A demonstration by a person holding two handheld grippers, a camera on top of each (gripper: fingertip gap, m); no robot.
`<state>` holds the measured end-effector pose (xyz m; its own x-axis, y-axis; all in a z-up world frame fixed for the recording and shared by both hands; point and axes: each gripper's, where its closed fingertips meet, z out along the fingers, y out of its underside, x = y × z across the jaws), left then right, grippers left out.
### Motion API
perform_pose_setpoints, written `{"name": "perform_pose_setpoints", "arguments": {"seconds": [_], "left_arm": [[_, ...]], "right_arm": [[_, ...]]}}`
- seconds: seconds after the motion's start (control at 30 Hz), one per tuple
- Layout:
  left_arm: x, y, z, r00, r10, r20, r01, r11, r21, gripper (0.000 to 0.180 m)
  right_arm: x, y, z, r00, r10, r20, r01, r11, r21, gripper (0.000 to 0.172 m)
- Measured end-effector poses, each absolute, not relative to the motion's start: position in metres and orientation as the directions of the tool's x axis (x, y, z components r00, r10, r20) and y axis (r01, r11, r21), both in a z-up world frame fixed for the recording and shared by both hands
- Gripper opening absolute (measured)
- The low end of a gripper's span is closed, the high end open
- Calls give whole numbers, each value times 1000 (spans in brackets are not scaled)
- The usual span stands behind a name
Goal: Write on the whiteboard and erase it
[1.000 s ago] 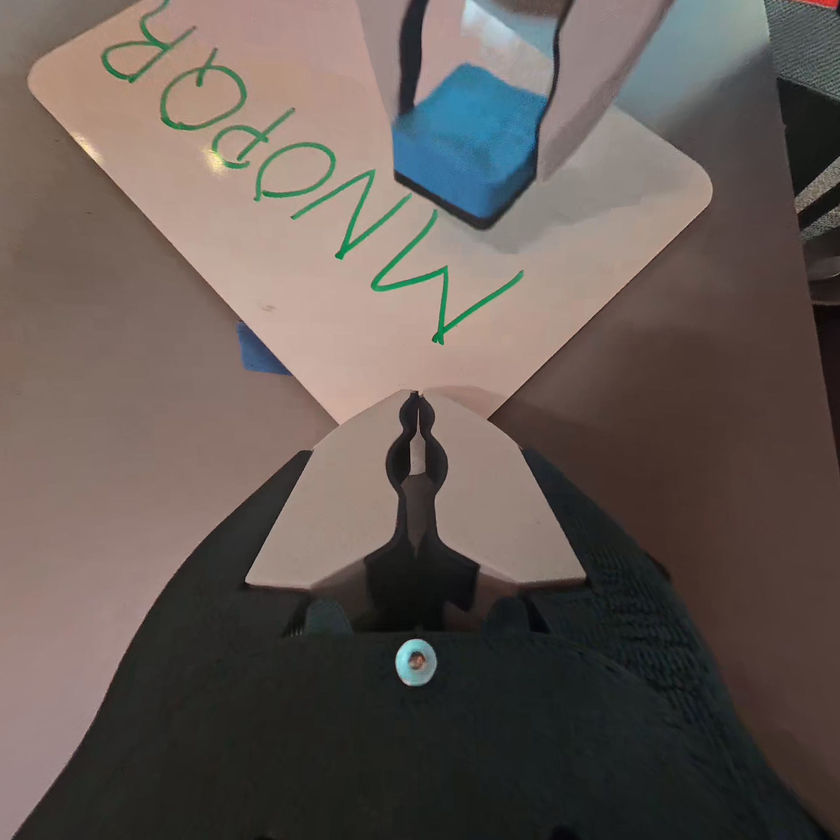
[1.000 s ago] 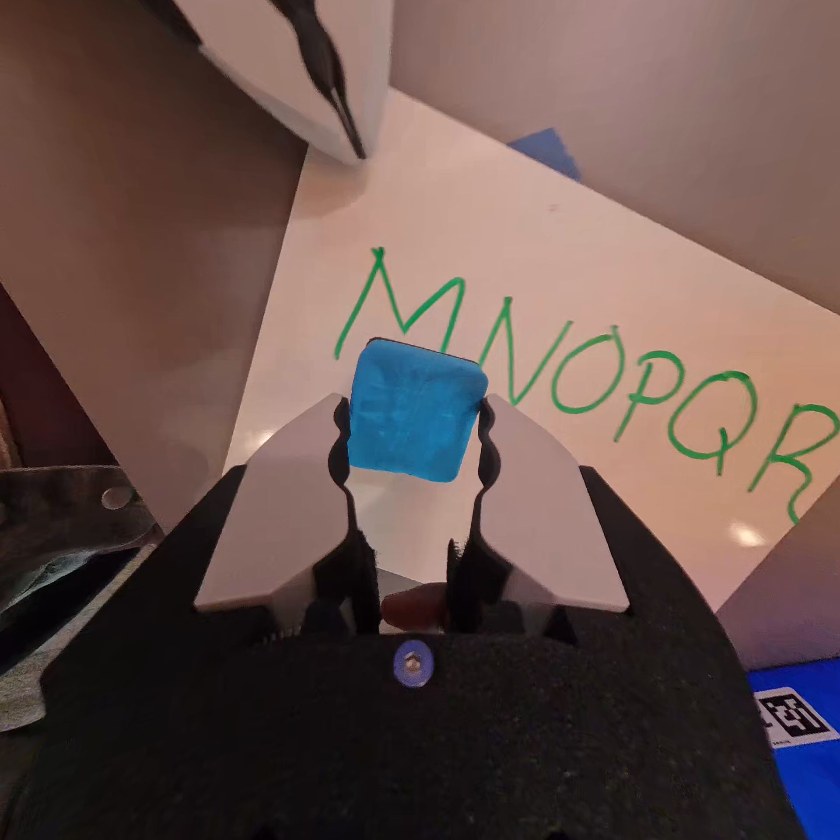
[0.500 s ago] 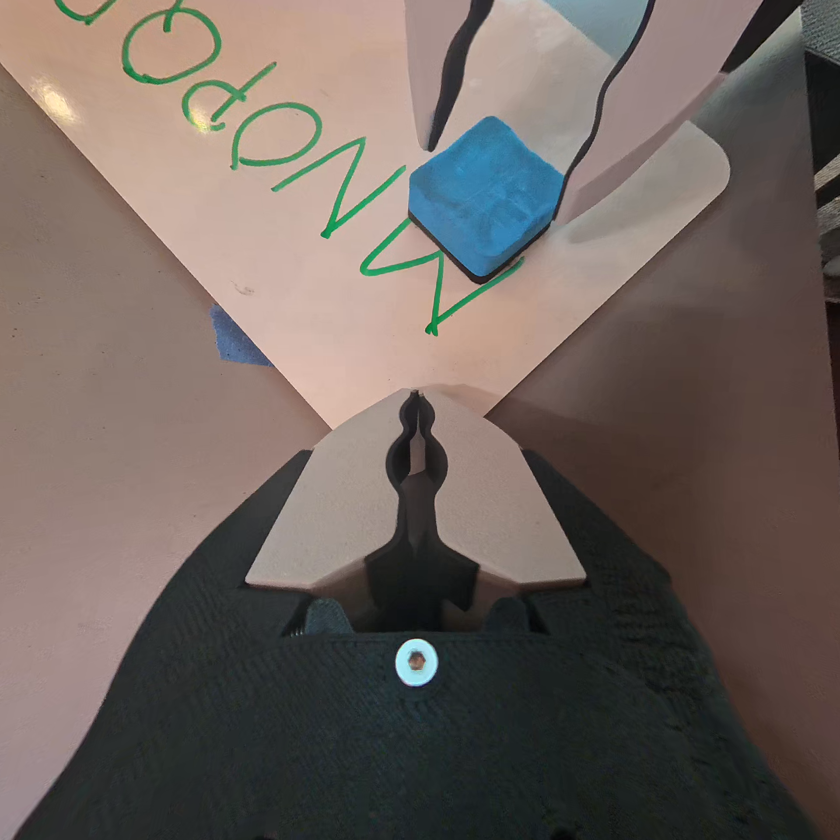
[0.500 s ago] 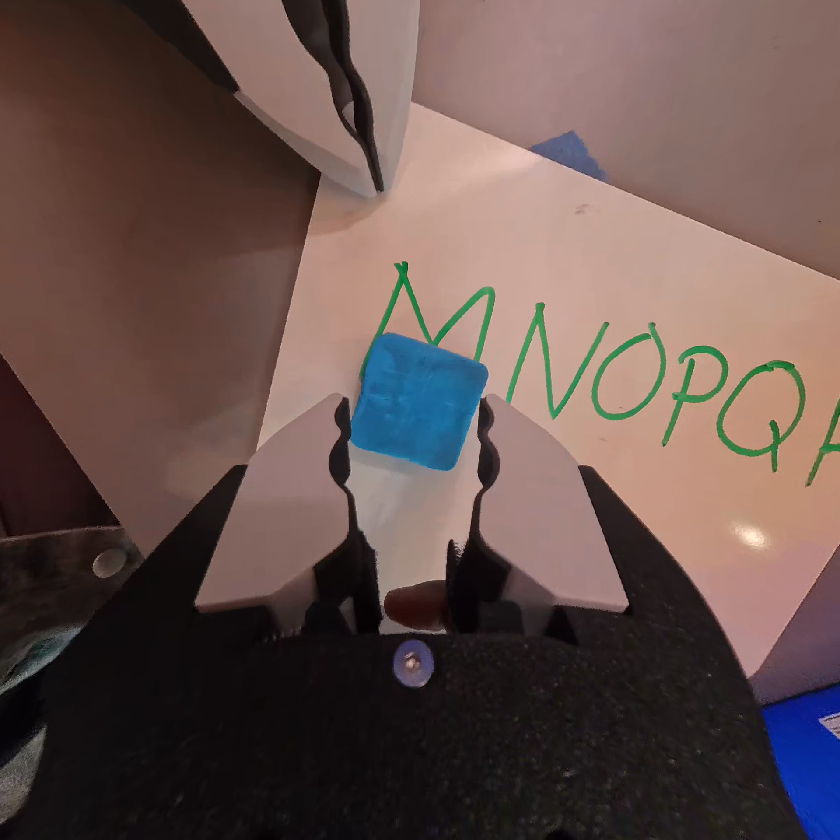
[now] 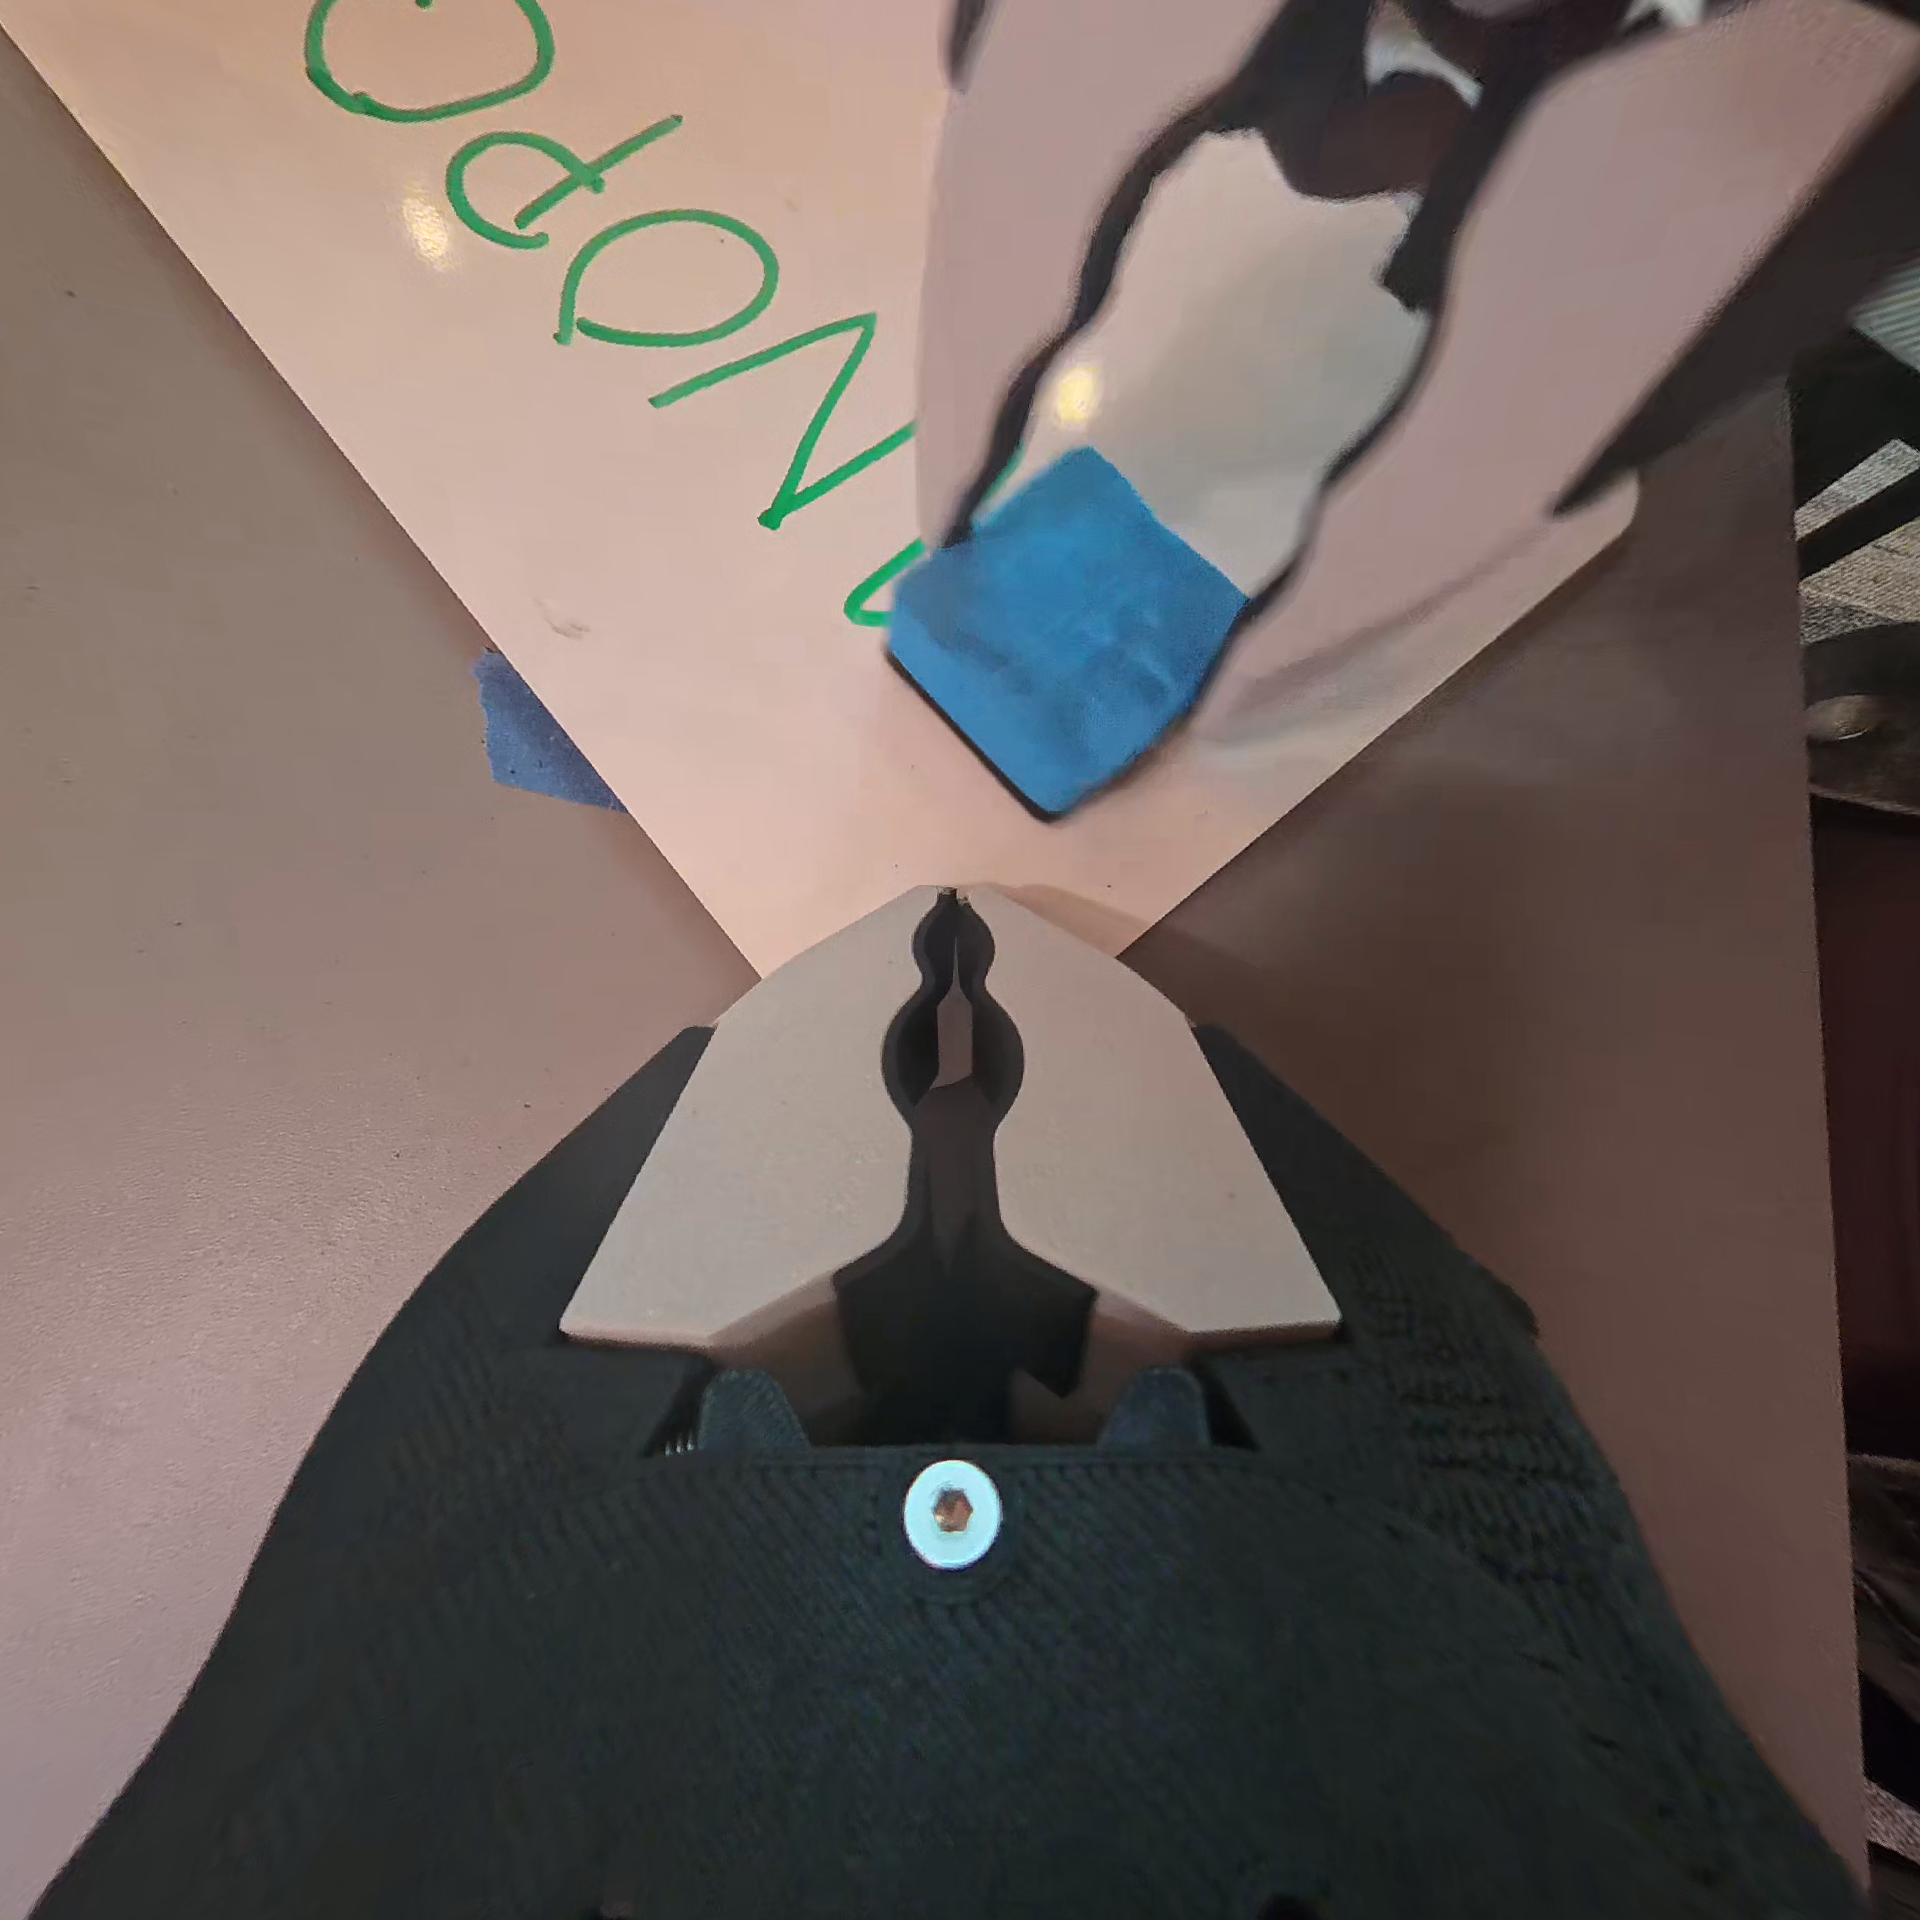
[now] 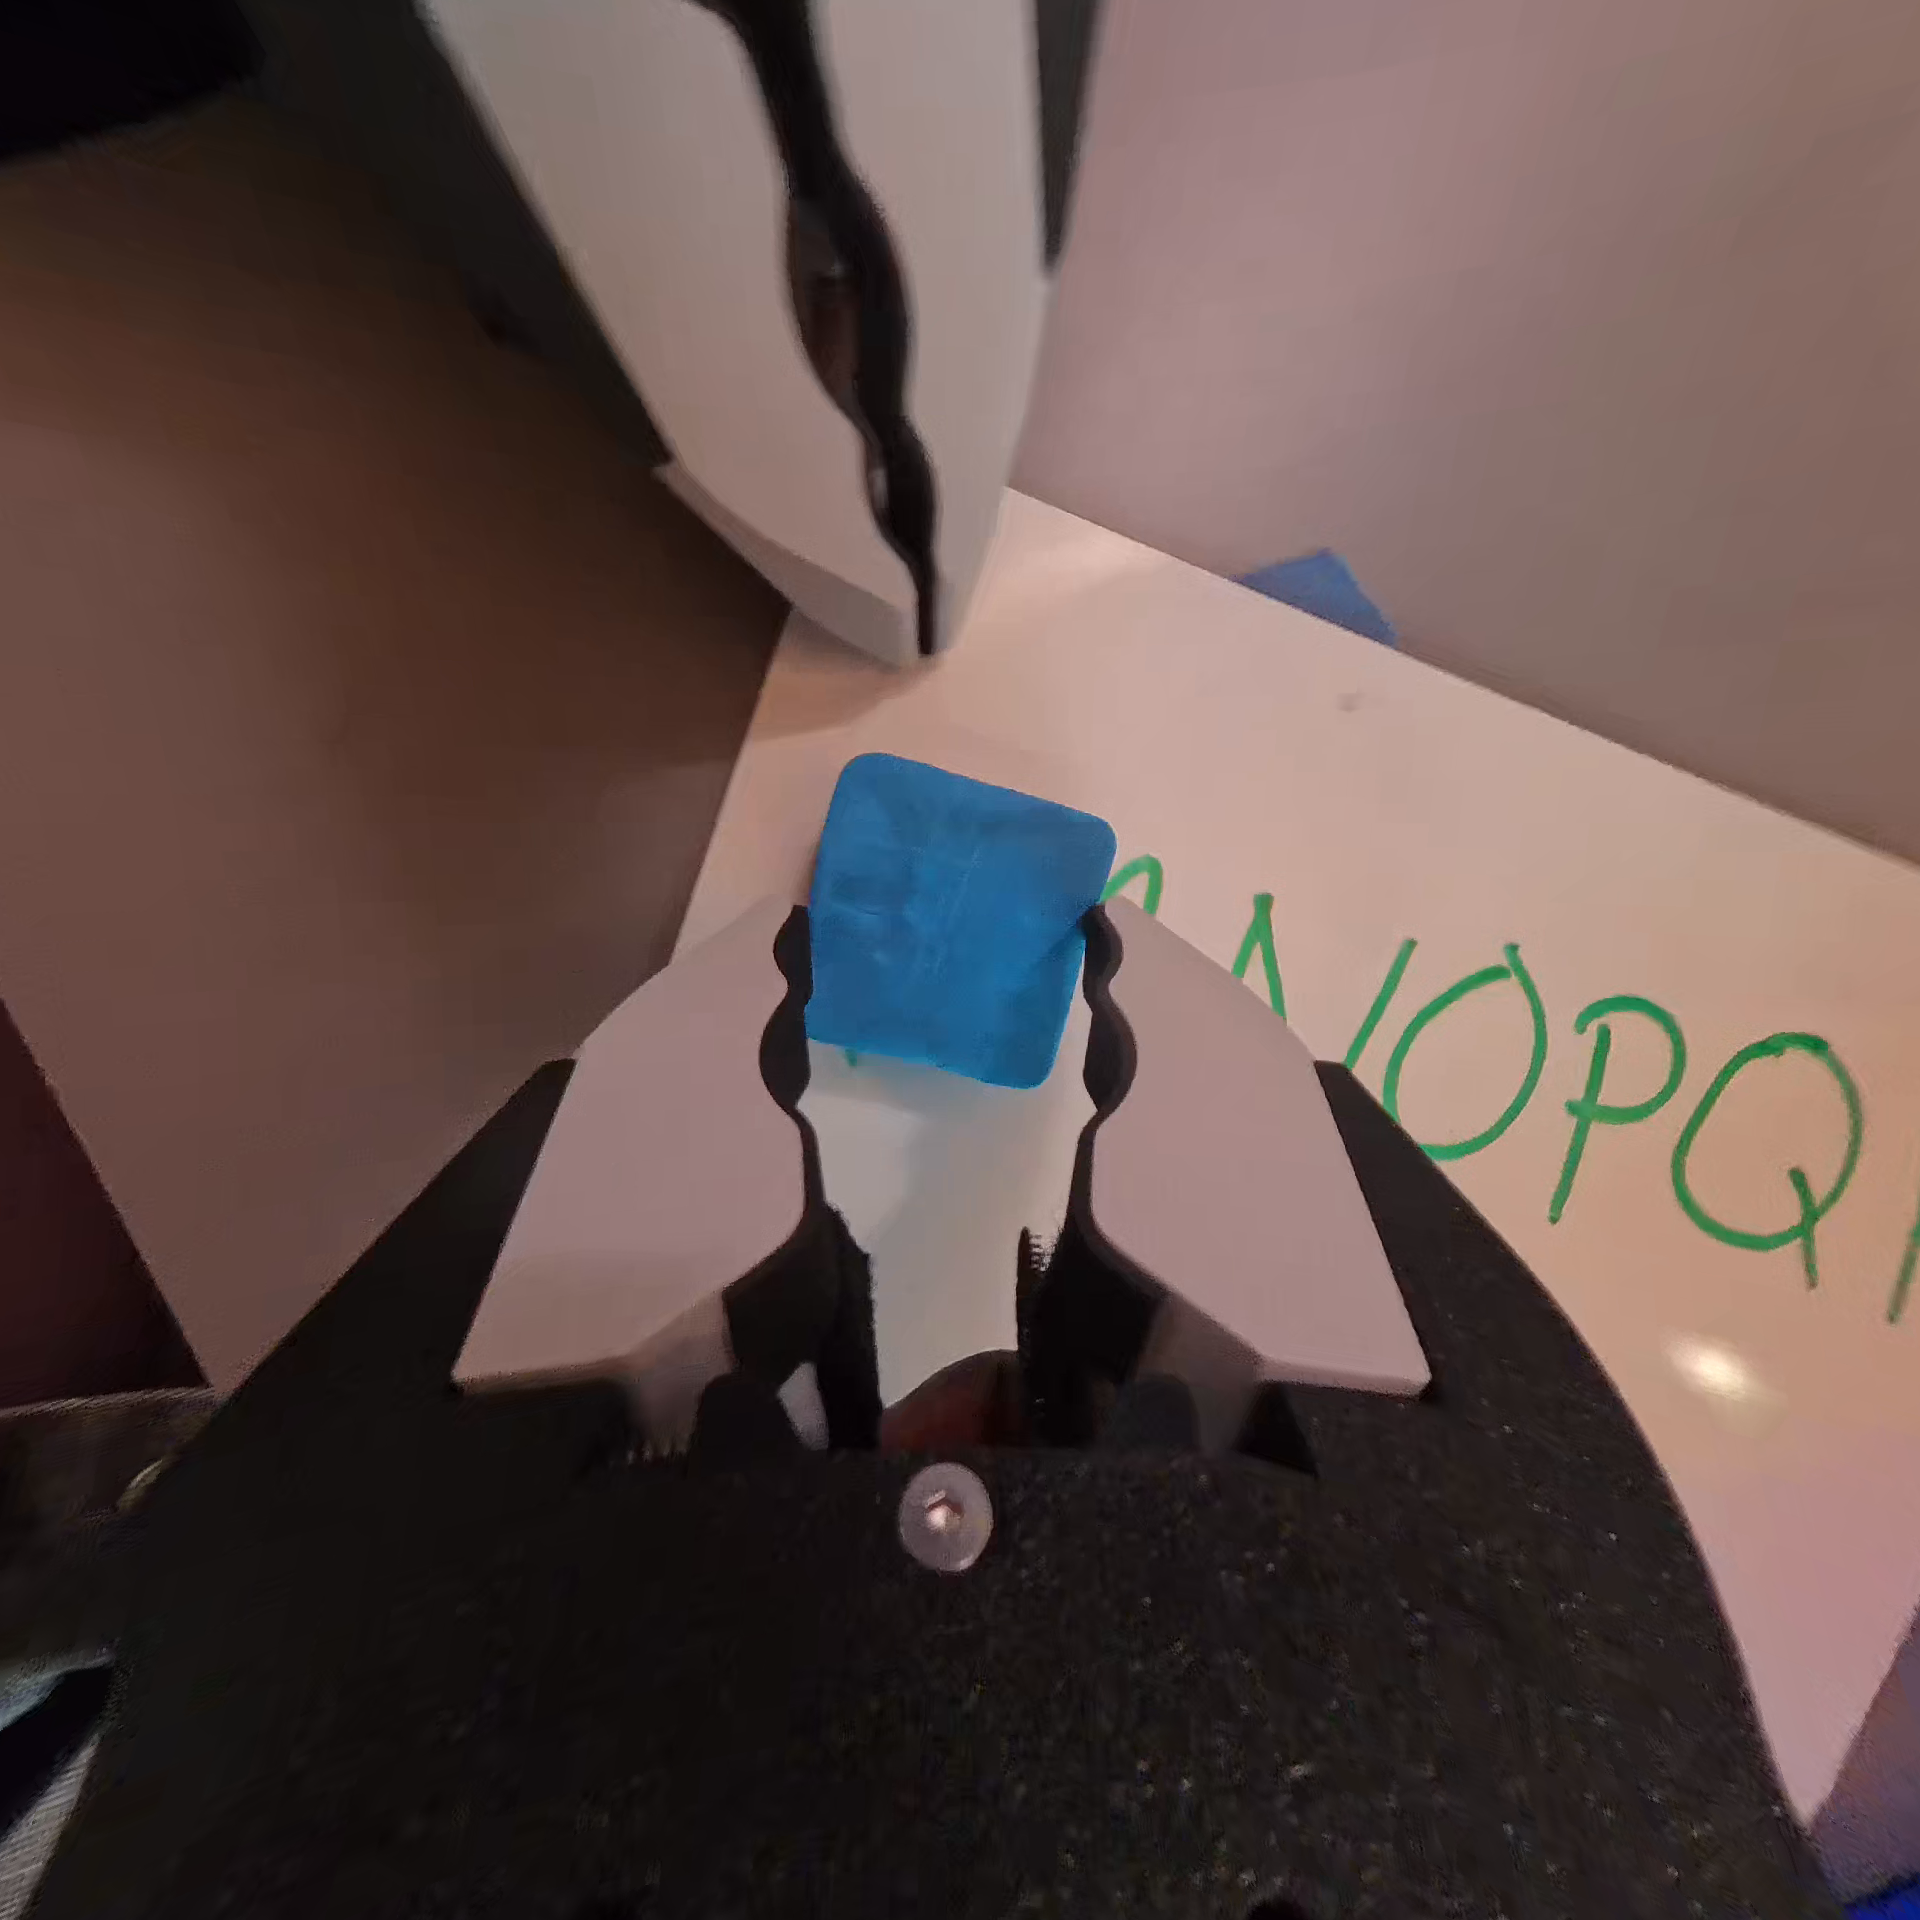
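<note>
The right gripper (image 6: 945,925) reaches forward and down over the whiteboard (image 6: 1299,748), its fingers spread about as wide as the blue eraser (image 6: 951,920) between them. Both pads press against the eraser's sides, and its dark underside lies flat on the board, as the left wrist view shows (image 5: 1060,634). Just right of these fingertips the green lettering (image 6: 1507,1049) runs off toward the board's far end; the nearest stroke is partly covered by the eraser.

The left gripper (image 5: 951,894) is tilted down at the board's near corner (image 5: 935,852), its fingers clenched together with nothing between them. The eraser sits just ahead of its tips and slightly right. A scrap of blue tape (image 5: 530,738) pokes out from under the board's edge, ahead and left on the brown table (image 5: 260,935).
</note>
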<state>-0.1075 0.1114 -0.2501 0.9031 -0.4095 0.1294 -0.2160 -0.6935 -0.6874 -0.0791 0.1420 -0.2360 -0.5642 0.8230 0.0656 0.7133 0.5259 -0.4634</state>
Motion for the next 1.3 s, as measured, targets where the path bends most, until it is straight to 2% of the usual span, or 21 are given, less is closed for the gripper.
{"name": "perform_pose_setpoints", "arguments": {"seconds": [0.13,0.27,0.33,0.43,0.47,0.6,0.67,0.73,0.77,0.8,0.87,0.93,1.0,1.07,1.17,1.2,1.27,1.3], "left_arm": [[-107,110,-250,902,-411,134,-215,-695,-687,1],[-107,110,-250,901,-411,138,-212,-695,-687,1],[-107,110,-250,901,-412,135,-215,-695,-686,1],[-107,110,-250,902,-410,134,-214,-695,-686,1],[-107,110,-250,902,-410,135,-213,-696,-686,1],[-107,110,-250,902,-412,131,-218,-694,-686,1],[-107,109,-250,900,-421,115,-237,-692,-682,1],[-107,109,-250,901,-420,113,-236,-690,-684,1],[-107,109,-250,901,-418,118,-231,-691,-684,1],[-107,109,-250,901,-416,125,-225,-693,-685,1],[-107,109,-250,900,-413,137,-214,-695,-687,1],[-107,109,-250,900,-415,135,-217,-695,-685,1],[-107,109,-250,900,-416,130,-222,-694,-685,1],[-107,108,-250,899,-419,126,-229,-696,-681,1],[-107,108,-250,900,-417,128,-226,-697,-681,1],[-107,108,-250,900,-416,132,-223,-698,-681,1],[-107,108,-250,901,-413,135,-217,-698,-683,1],[-107,108,-250,901,-412,134,-218,-698,-682,1]], "right_arm": [[-100,176,-236,-434,896,90,777,423,-466,51],[-91,132,-236,-609,785,111,665,582,-468,51],[-101,151,-236,-562,825,55,703,512,-493,51],[-116,188,-237,-452,890,68,758,423,-497,51],[-114,182,-236,-472,875,111,739,461,-491,51],[-85,125,-236,-638,765,94,634,590,-501,51],[-94,151,-237,-566,822,61,689,512,-512,51],[-114,212,-237,-382,916,119,773,387,-502,51],[-119,225,-237,-330,940,88,793,327,-514,51],[-121,225,-237,-327,942,75,793,317,-521,51],[-114,201,-236,-404,904,138,756,415,-507,51],[-90,147,-237,-558,826,83,691,517,-506,51],[-71,132,-237,-647,756,100,637,608,-474,51],[-75,161,-237,-596,801,53,682,540,-493,51],[-96,244,-238,-370,926,77,791,357,-496,51],[-97,249,-238,-354,932,75,793,342,-504,51],[-92,230,-237,-409,900,153,766,430,-478,51],[-83,198,-238,-490,865,107,735,476,-483,51]]}}
